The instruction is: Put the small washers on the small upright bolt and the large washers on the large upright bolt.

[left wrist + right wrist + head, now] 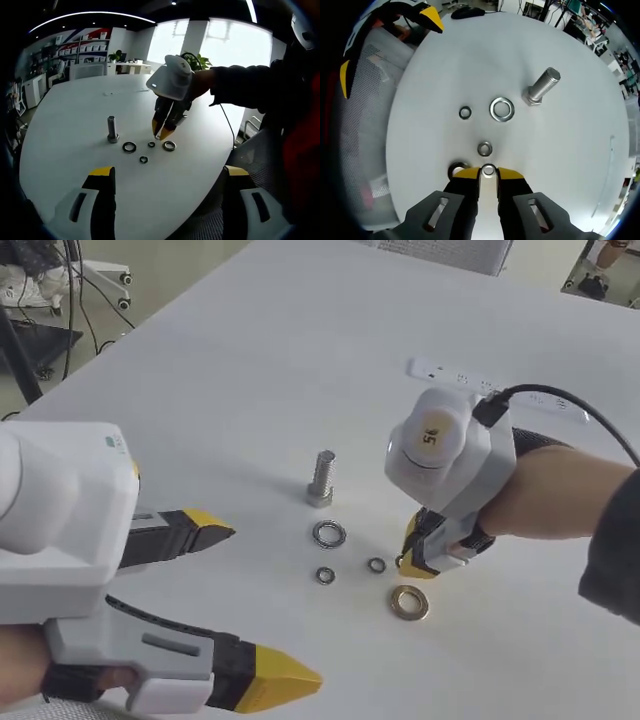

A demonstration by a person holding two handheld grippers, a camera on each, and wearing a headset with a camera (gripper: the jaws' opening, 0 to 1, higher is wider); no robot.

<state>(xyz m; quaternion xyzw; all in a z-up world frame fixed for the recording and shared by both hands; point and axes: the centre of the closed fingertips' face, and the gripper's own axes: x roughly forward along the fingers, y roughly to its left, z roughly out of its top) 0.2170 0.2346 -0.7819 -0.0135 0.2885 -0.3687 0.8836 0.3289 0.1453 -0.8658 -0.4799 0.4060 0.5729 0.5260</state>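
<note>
A silver bolt (321,478) (112,129) (541,86) stands upright on its head on the white table (250,360). In front of it lie a large silver washer (329,534) (501,109), two small washers (326,575) (377,565) and a large brass washer (409,602) (169,145). My right gripper (408,562) (488,176) points down just beside the brass washer, jaws nearly together, shut on a small washer (489,169) held at the tips. My left gripper (263,604) (168,172) hovers open at the near left, holding nothing.
A white power strip (480,380) with a black cable lies at the far right of the table. The person's right forearm (560,500) reaches in from the right. Bare tabletop spreads left of and behind the bolt.
</note>
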